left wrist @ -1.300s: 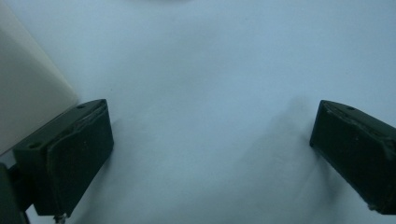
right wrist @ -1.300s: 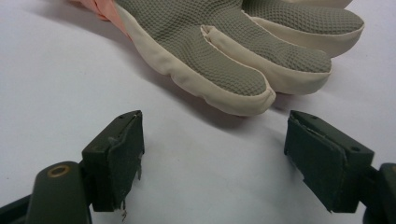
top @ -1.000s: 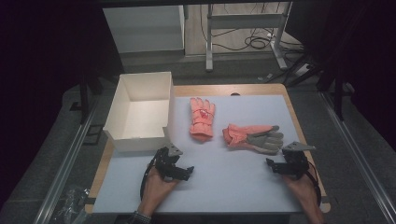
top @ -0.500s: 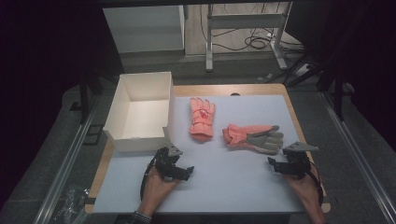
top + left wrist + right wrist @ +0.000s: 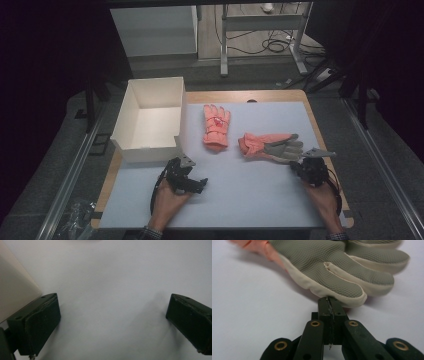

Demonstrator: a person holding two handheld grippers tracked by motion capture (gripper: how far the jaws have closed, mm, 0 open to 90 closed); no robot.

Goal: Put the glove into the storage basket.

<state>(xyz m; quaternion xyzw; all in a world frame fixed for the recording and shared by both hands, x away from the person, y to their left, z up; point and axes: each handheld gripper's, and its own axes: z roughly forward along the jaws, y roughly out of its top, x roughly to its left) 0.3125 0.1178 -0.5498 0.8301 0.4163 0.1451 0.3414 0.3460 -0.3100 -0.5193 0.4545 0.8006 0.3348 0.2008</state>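
Right now the grey-palmed glove (image 5: 272, 146) lies palm up on the pale blue mat (image 5: 260, 195), cuff pointing toward the white cardboard box (image 5: 150, 120) and fingers pointing away from it, well to the right of that box. Its orange cuff and back show at the box-ward end; the grey textured palm (image 5: 322, 262) with cream edging faces up.

Right gripper (image 5: 300, 167) sits at the glove's fingertip end, on the side far from the box. In the right gripper view (image 5: 329, 300) its jaws have just been closing and now stand pressed together, pads meeting, with the tips right against the cream edge of one glove finger (image 5: 347, 293). Whether any fabric is pinched between the pads cannot be told; no cloth shows in the seam between them.

Second glove, orange (image 5: 217, 126), lies flat between the box and the grey-palmed glove, fingers pointing to the far edge of the table, cuff toward the person. It is just beside the box's right wall, apart from the other glove.

Left gripper (image 5: 192, 182) rests on the mat just in front of the box's near right corner, held in the left hand (image 5: 167, 200). Its jaws stand wide apart in the left gripper view (image 5: 112, 322), nothing between them but bare mat; the box wall (image 5: 15, 290) shows at the left edge.
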